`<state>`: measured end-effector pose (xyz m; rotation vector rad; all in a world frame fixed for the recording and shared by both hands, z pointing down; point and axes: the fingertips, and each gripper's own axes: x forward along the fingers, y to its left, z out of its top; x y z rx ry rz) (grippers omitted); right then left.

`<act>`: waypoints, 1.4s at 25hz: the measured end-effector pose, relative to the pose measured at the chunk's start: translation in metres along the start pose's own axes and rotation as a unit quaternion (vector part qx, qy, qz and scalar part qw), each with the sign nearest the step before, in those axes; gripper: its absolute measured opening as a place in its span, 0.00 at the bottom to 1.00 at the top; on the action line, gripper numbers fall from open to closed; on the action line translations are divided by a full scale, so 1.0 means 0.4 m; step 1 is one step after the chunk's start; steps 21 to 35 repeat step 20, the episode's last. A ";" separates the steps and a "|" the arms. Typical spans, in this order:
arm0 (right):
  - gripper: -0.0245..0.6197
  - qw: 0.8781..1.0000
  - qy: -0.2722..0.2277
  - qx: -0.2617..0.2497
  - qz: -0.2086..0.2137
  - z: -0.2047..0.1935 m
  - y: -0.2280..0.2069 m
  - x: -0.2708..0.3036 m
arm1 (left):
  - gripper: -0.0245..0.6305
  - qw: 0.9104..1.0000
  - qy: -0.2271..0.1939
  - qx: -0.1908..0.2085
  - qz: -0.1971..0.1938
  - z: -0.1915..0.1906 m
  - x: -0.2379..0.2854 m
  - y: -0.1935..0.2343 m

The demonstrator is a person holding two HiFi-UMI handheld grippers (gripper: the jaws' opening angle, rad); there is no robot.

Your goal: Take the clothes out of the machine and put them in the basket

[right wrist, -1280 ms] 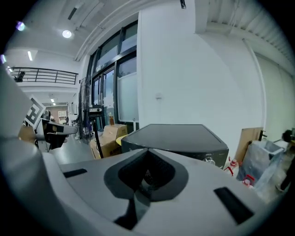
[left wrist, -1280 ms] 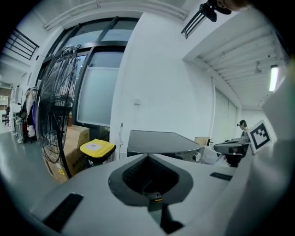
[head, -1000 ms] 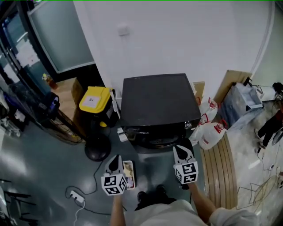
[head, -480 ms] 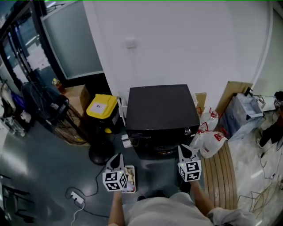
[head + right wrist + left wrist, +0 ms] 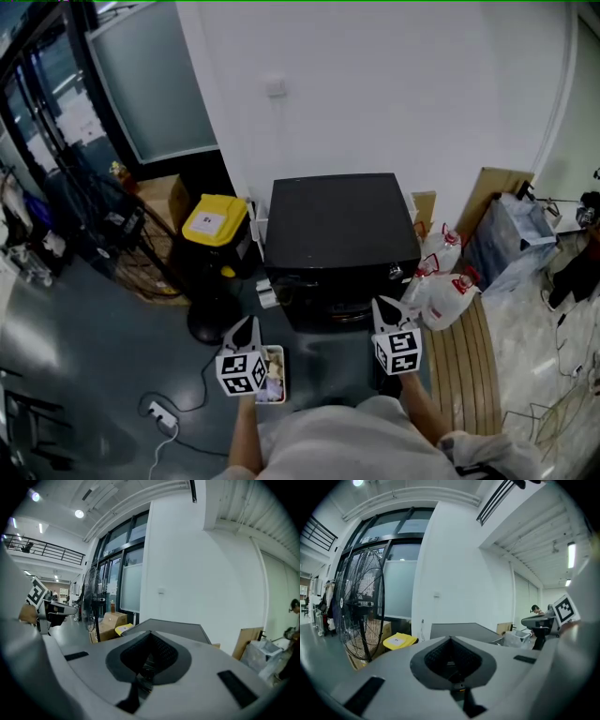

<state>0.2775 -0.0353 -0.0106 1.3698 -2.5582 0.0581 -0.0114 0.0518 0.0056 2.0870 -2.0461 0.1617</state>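
Jaws on the left tool (image 5: 246, 325) and right tool (image 5: 382, 306) sit closed, empty, before the black machine (image 5: 337, 220); basket (image 5: 283, 371) just beside the left tool.

No word, number or brand can be read anywhere. The yellow plastic bin lid (image 5: 215, 221) beside the black machine carries a small white sticker (image 5: 214, 220) with dark print too small to make out. The 2 white plastic jugs (image 5: 448, 291) at the machine's other side bear red labels (image 5: 462, 282), which are also illegible. The cubes on the left gripper (image 5: 246, 324) and the right gripper (image 5: 382, 306) show square black-and-white coded markers, which are patterns and not lettering.
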 end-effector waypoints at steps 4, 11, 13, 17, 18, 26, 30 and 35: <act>0.07 1.000 -0.004 -0.001 0.001 0.010 -0.004 0.015 | 0.07 1.000 0.001 0.002 -0.001 0.001 0.010 -0.003; 0.07 1.000 0.001 -0.002 0.004 0.010 0.000 0.037 | 0.07 1.000 -0.001 0.003 0.002 0.012 0.021 0.007; 0.07 1.000 0.002 -0.003 0.004 0.006 -0.001 0.044 | 0.07 1.000 -0.001 0.003 0.003 0.010 0.026 0.009; 0.07 1.000 -0.002 -0.003 0.008 0.009 0.004 0.055 | 0.07 1.000 -0.002 0.002 0.004 0.007 0.037 0.006; 0.07 1.000 -0.002 -0.003 0.008 0.008 0.005 0.057 | 0.07 1.000 -0.001 0.002 0.003 0.006 0.039 0.004; 0.07 1.000 -0.001 -0.003 0.009 0.004 0.006 0.060 | 0.07 1.000 -0.001 0.003 0.002 0.004 0.044 0.000; 0.07 1.000 -0.001 -0.003 0.009 0.004 0.006 0.060 | 0.07 1.000 -0.001 0.003 0.002 0.004 0.044 0.000; 0.07 1.000 -0.001 -0.003 0.009 0.004 0.006 0.060 | 0.07 1.000 -0.001 0.003 0.002 0.004 0.044 0.000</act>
